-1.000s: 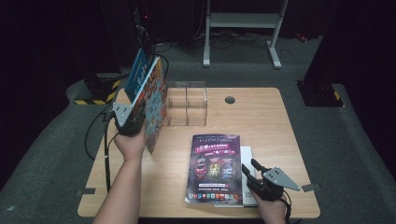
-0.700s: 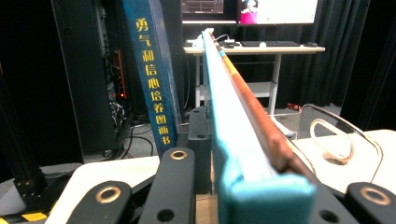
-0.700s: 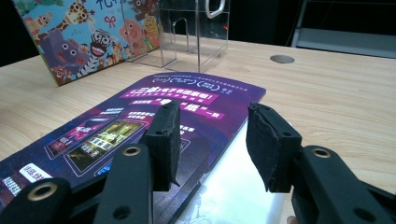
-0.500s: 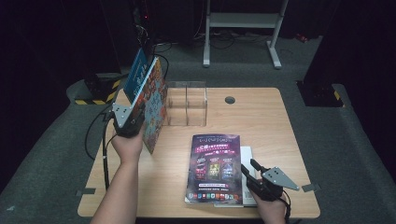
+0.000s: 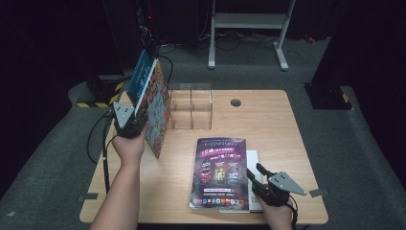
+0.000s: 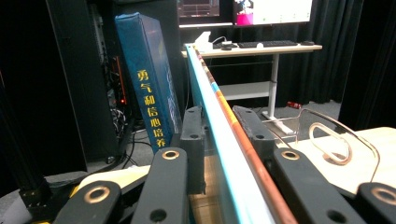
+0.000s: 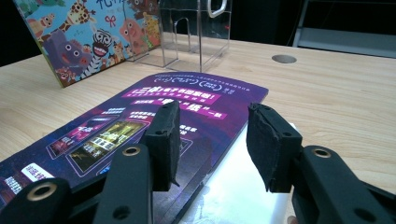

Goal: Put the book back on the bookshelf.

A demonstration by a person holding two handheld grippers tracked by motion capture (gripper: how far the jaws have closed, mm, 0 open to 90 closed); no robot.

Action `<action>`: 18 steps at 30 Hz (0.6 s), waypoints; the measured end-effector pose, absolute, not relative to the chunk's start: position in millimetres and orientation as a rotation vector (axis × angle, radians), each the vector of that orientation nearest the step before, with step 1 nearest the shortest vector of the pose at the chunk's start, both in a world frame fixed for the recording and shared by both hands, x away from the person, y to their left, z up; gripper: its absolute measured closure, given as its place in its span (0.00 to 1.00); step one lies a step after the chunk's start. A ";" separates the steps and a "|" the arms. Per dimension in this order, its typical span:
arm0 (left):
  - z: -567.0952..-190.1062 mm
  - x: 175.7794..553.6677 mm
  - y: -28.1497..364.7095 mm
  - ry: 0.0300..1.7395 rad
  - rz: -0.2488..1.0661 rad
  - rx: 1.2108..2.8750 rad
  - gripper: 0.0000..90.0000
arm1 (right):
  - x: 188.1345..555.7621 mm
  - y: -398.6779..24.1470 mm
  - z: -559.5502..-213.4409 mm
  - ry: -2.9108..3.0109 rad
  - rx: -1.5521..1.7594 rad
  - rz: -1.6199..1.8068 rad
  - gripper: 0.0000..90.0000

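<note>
A picture book (image 5: 155, 110) with cartoon animals stands tilted on its lower edge at the table's left. My left gripper (image 5: 140, 115) holds its near edge. In the left gripper view the book's edge (image 6: 219, 112) runs between the jaws of the left gripper (image 6: 222, 126), which have just been opening a little; the pads still lie against both covers. A blue book (image 5: 140, 79) leans behind it. A purple booklet (image 5: 220, 172) lies flat on white paper (image 5: 253, 182). My right gripper (image 7: 212, 135) is open, its jaws straddling the booklet's (image 7: 140, 116) right edge.
A clear acrylic holder (image 5: 190, 106) stands at the table's back, right of the picture book. A round cable hole (image 5: 235, 102) sits in the wooden table (image 5: 273, 129). A white desk frame (image 5: 249, 28) stands on the floor beyond.
</note>
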State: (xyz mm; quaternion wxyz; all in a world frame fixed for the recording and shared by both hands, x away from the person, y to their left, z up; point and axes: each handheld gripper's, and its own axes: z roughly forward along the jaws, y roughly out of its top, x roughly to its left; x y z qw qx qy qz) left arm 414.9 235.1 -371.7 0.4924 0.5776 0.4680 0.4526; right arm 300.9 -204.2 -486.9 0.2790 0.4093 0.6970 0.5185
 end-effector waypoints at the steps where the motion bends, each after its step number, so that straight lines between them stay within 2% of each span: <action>1: -371.4 414.7 234.9 1.134 1.100 1.403 0.83 | 300.9 -204.4 -486.8 1.869 1.099 1.390 0.61; 10: -364.4 414.4 235.6 1.129 1.103 1.408 0.82 | 301.0 -204.2 -486.7 1.869 1.102 1.394 0.61; 18: -358.2 416.1 237.1 1.143 1.072 1.435 0.77 | 301.3 -203.9 -487.0 1.872 1.103 1.394 0.61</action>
